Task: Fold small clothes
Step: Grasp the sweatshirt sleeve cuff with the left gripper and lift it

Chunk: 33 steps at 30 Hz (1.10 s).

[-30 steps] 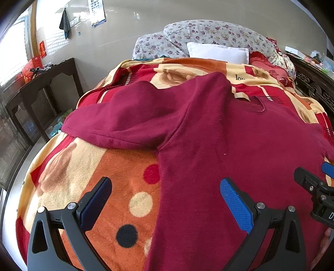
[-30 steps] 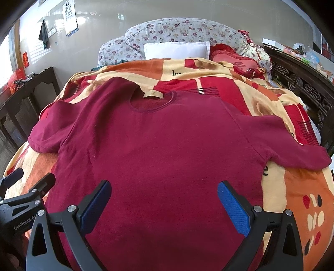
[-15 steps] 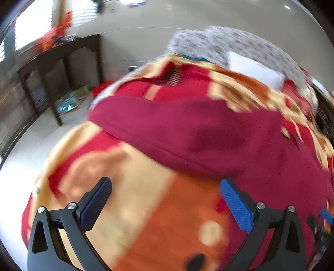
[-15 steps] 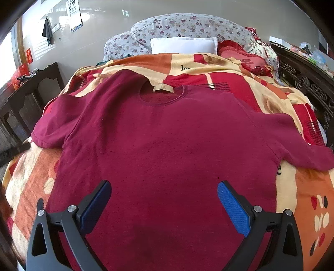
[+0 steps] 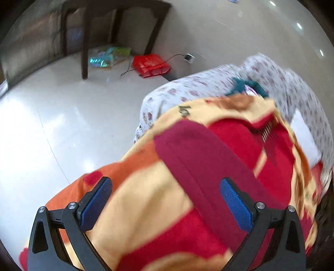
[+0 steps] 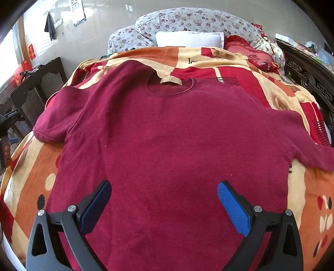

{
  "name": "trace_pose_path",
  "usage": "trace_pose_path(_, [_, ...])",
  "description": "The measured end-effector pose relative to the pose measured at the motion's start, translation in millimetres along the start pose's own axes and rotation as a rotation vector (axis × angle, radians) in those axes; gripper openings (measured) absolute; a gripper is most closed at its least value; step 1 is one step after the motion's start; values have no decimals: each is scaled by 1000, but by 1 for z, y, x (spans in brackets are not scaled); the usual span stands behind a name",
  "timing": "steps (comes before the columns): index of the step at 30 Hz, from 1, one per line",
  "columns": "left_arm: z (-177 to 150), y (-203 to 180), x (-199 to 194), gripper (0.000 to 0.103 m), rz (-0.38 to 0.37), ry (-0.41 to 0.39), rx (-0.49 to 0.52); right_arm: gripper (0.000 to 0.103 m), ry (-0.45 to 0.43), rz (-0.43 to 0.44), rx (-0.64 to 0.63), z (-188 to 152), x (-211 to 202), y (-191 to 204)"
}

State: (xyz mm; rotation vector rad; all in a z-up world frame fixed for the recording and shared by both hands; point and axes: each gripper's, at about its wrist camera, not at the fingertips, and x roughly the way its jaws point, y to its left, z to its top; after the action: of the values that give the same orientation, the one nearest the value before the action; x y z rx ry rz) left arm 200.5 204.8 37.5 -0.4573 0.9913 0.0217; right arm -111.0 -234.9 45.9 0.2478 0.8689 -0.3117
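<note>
A dark red short-sleeved T-shirt (image 6: 167, 141) lies flat on the bed, neck away from me, both sleeves spread out. My right gripper (image 6: 163, 200) is open and empty, low over the shirt's lower middle. My left gripper (image 5: 165, 198) is open and empty over the bed's left side. The shirt's left sleeve (image 5: 198, 158) runs under its right finger. The left wrist view is blurred and tilted. Neither gripper shows in the other's view.
An orange, red and cream blanket (image 6: 240, 66) covers the bed. Floral pillows (image 6: 187, 23) and a white pillow (image 6: 187, 39) lie at the head. A dark wooden table (image 5: 117, 18) stands left on the tiled floor with a red bag (image 5: 151, 64). A carved dark cabinet (image 6: 309, 77) is on the right.
My left gripper has swung left and rolled from the shirt's hem to the left sleeve and bed edge. My right gripper has moved a little closer over the shirt.
</note>
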Motion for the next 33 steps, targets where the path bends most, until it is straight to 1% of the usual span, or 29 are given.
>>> trace_pose_path(2, [7,5,11,103,-17,5,-24,103,9,0,-8,1,2,3])
trace_pose_path(5, [14,3,29,102,-31,32,-15,103,17,0,-24,0,4,7])
trace_pose_path(7, [19,-1,37,97,-56,46,-1,103,25,-2,-37,-1,7,9])
trace_pose_path(8, [21,-1,39,88,-64,51,7,103,27,-1,-41,-1,7,10])
trace_pose_path(9, [24,-3,43,77,-71,59,17,103,29,-2,-44,-1,8,11])
trace_pose_path(10, [25,-4,47,71,-74,68,25,103,31,-2,-45,-2,9,11])
trace_pose_path(12, [26,-6,57,52,-85,91,32,103,35,2,-43,-2,10,12])
trace_pose_path(13, [27,-6,60,48,-94,103,37,103,37,4,-42,-2,10,12])
trace_pose_path(14, [27,-7,64,40,-100,111,44,103,37,4,-42,-2,11,12])
trace_pose_path(15, [26,-6,65,29,-97,109,46,103,38,4,-42,-2,11,12])
trace_pose_path(17, [27,-3,58,16,-101,78,27,103,38,8,-39,-3,10,11])
trace_pose_path(18, [28,-1,52,13,-112,58,16,103,37,11,-37,-3,10,11])
trace_pose_path(19, [29,-1,46,10,-116,37,11,103,36,13,-36,-3,10,11])
trace_pose_path(21, [29,-4,26,9,-117,-14,28,103,33,18,-34,-3,9,11])
trace_pose_path(23, [25,-15,2,9,-119,-64,76,103,31,24,-32,-3,9,11])
trace_pose_path(26, [15,-32,-30,8,-148,-97,137,103,22,39,-29,-2,4,11])
trace_pose_path(31, [-14,-80,-97,8,-268,-145,255,103,3,56,-20,1,-9,7])
trace_pose_path(33, [-30,-109,-125,8,-330,-158,319,103,-5,63,-10,2,-13,3])
